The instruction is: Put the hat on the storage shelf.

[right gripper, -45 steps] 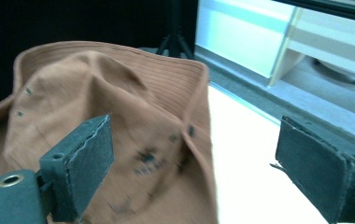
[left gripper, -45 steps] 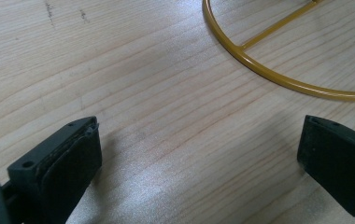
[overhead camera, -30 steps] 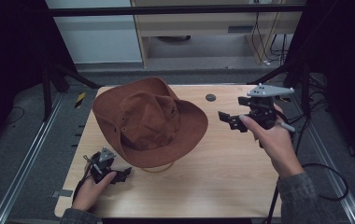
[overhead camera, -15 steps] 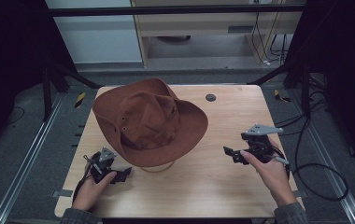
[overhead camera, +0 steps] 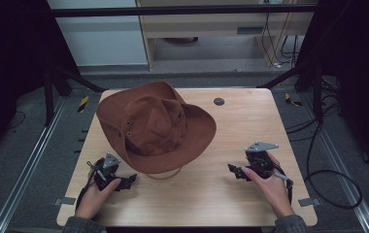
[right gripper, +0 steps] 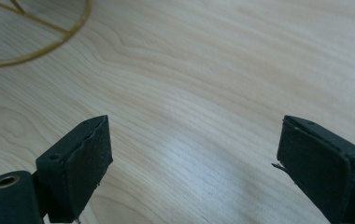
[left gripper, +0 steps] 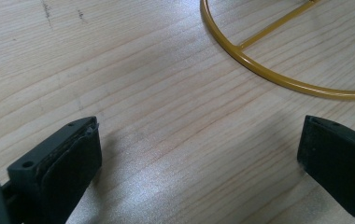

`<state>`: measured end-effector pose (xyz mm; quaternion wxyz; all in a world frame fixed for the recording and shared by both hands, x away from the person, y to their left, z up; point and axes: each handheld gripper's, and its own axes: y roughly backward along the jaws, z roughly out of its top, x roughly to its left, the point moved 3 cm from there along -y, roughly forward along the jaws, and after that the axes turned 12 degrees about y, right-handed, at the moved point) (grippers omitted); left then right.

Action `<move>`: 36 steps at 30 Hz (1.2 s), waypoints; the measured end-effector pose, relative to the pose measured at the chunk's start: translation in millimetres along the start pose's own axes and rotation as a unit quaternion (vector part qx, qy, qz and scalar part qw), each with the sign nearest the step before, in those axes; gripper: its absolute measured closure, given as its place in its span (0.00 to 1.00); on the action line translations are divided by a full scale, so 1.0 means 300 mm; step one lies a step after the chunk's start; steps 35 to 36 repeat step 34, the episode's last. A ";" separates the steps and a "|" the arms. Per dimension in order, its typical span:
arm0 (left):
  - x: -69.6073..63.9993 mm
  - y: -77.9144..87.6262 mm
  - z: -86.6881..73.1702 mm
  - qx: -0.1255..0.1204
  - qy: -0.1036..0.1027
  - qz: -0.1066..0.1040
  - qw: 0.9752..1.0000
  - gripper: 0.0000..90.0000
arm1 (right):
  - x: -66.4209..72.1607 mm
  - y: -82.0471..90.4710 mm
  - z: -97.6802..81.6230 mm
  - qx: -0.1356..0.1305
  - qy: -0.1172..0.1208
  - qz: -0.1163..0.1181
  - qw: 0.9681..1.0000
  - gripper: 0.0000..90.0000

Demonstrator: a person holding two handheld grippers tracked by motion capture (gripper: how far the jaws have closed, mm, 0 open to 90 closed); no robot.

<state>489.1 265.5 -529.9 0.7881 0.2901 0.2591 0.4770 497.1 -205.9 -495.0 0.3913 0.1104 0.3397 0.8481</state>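
A brown wide-brimmed hat [overhead camera: 153, 127] sits tilted on a gold wire stand whose round base [overhead camera: 162, 174] rests on the wooden table [overhead camera: 241, 126]. My left gripper [overhead camera: 129, 181] lies low on the table at the front left, just left of the stand base, open with nothing between its jaws. Its own view shows the gold ring [left gripper: 278, 74] ahead on bare wood. My right gripper [overhead camera: 234, 171] rests at the front right, open and empty, pointing left toward the hat. The right gripper view catches an arc of the ring [right gripper: 40, 46] at the top left.
A small dark round disc [overhead camera: 218, 101] lies near the table's far edge. Cables [overhead camera: 318, 160] trail off the right side to the floor. Dark metal frame legs stand beyond the far corners.
My right gripper has come down from beside the hat's brim at the far right to the front right of the table. The left gripper and the hat stay put.
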 end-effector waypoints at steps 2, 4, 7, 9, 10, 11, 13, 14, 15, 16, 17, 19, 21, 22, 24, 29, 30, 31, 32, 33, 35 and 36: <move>0.000 0.000 0.000 0.000 0.000 0.000 1.000 0.00 | -0.002 -0.018 -0.021 0.008 -0.006 0.002 1.000 0.12; 0.000 0.000 0.000 0.000 0.000 0.000 1.000 0.00 | -0.004 -0.027 -0.034 0.012 -0.013 -0.002 1.000 0.12; 0.000 0.000 0.001 0.000 -0.001 -0.001 1.000 0.00 | -0.009 -0.031 -0.040 0.014 -0.013 -0.011 1.000 0.11; 0.000 -0.001 0.001 0.001 -0.001 -0.001 1.000 0.00 | -0.006 -0.036 -0.043 0.012 -0.022 -0.008 1.000 0.11; 0.000 -0.001 0.001 0.001 -0.001 -0.001 1.000 0.00 | -0.006 -0.039 -0.045 0.012 -0.018 -0.007 1.000 0.10; 0.000 -0.001 0.001 0.001 -0.001 -0.001 1.000 0.00 | -0.001 -0.041 -0.047 0.014 -0.018 -0.009 1.000 0.10; 0.000 -0.001 0.001 0.001 -0.001 -0.001 1.000 0.00 | 0.004 -0.045 -0.051 0.017 -0.013 -0.013 1.000 0.11; 0.000 -0.001 0.001 0.001 -0.001 -0.001 1.000 0.00 | 0.004 -0.045 -0.052 0.015 -0.011 -0.023 1.000 0.12; 0.000 -0.001 0.001 0.001 -0.001 -0.001 1.000 0.00 | 0.005 -0.043 -0.051 0.013 -0.012 -0.028 0.999 0.12; 0.000 -0.001 0.001 0.001 -0.001 -0.001 1.000 0.00 | 0.004 -0.041 -0.051 0.012 -0.013 -0.030 0.999 0.12; 0.000 -0.001 0.001 0.001 -0.001 -0.001 1.000 0.00 | 0.001 -0.041 -0.051 0.008 -0.017 -0.031 0.999 0.11; 0.000 -0.001 0.001 0.001 -0.001 -0.001 1.000 0.00 | -0.001 -0.045 -0.055 0.006 -0.024 -0.029 0.999 0.11; 0.000 -0.001 0.001 0.001 -0.001 -0.001 1.000 0.00 | -0.005 -0.053 -0.062 0.014 -0.023 -0.029 0.999 0.11; 0.000 -0.001 0.001 0.000 -0.001 -0.001 1.000 0.00 | -0.005 -0.059 -0.066 0.016 -0.025 -0.029 0.999 0.11; 0.000 -0.001 0.001 0.001 -0.001 -0.001 1.000 0.00 | -0.005 -0.068 -0.071 0.024 -0.020 -0.031 0.999 0.10; 0.000 -0.001 0.001 0.001 -0.001 -0.001 1.000 0.00 | 0.002 -0.080 -0.078 0.037 -0.011 -0.046 0.998 0.08; 0.000 -0.001 0.001 0.001 -0.001 -0.001 1.000 0.00 | 0.003 -0.082 -0.078 0.036 -0.009 -0.048 0.998 0.08; -0.001 -0.001 0.001 0.000 0.000 -0.001 1.000 0.00 | 0.007 -0.085 -0.080 0.036 -0.001 -0.051 0.998 0.07; -0.001 -0.001 0.001 0.001 -0.001 -0.001 1.000 0.00 | 0.010 -0.087 -0.081 0.036 0.002 -0.054 0.998 0.06; -0.001 -0.001 0.002 0.001 0.000 -0.001 1.000 0.00 | 0.013 -0.089 -0.082 0.033 -0.001 -0.054 0.998 0.05; -0.001 -0.002 0.002 0.001 -0.001 -0.001 1.000 0.00 | 0.013 -0.088 -0.082 0.033 0.001 -0.055 0.998 0.05; -0.001 -0.002 0.002 0.001 -0.001 -0.001 1.000 0.00 | 0.013 -0.088 -0.082 0.033 0.001 -0.055 0.998 0.05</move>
